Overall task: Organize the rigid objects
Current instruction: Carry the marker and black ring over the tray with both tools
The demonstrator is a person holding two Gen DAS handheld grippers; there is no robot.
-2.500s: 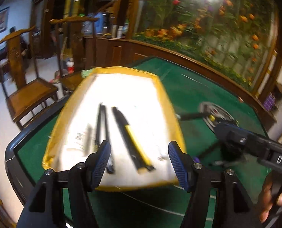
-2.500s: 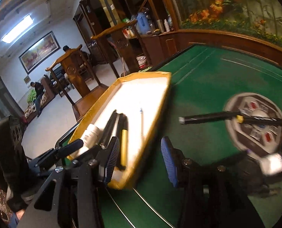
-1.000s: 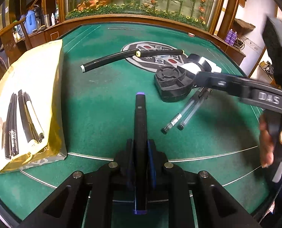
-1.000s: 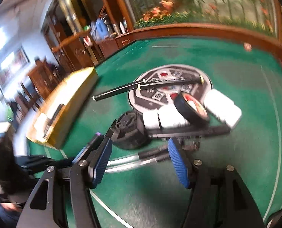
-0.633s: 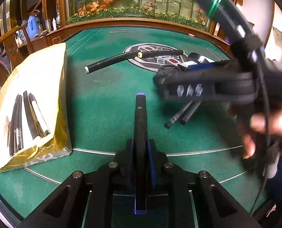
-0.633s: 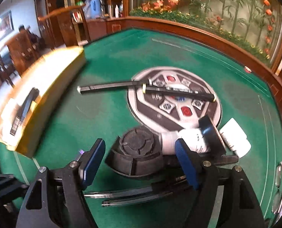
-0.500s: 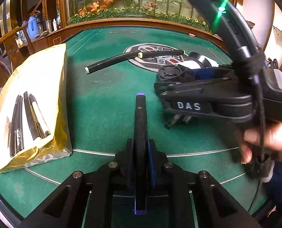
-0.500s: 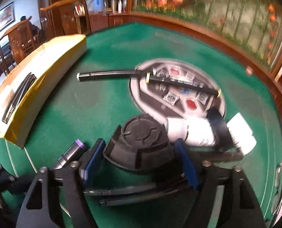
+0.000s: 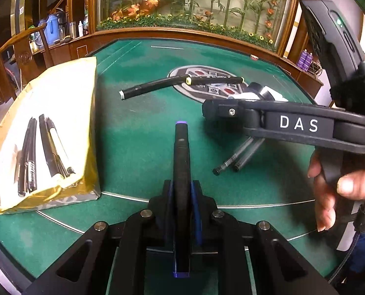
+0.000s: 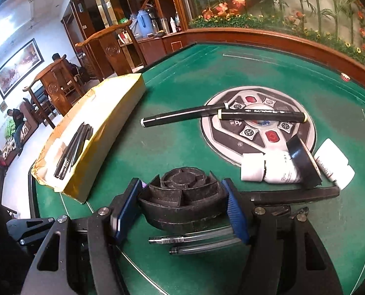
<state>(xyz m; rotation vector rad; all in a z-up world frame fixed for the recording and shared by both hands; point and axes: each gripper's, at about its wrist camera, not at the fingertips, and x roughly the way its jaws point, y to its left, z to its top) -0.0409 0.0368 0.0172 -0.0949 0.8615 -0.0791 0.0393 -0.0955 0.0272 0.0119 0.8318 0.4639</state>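
Pens (image 9: 47,147) lie in the yellow box (image 9: 90,132); the left gripper (image 9: 181,196) clamps a black marker (image 9: 181,162), the right gripper's (image 10: 182,204) jaws bracket a round black holder (image 10: 185,196).

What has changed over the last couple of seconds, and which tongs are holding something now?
The left tongs left the box, where they hung open, and closed on a purple-tipped marker; held since. The right tongs swung from the box to the black round holder and now straddle it, pads at its sides; a firm grip is unclear. Unchanged: pens in the box, two crossed markers, bottles and tape roll.
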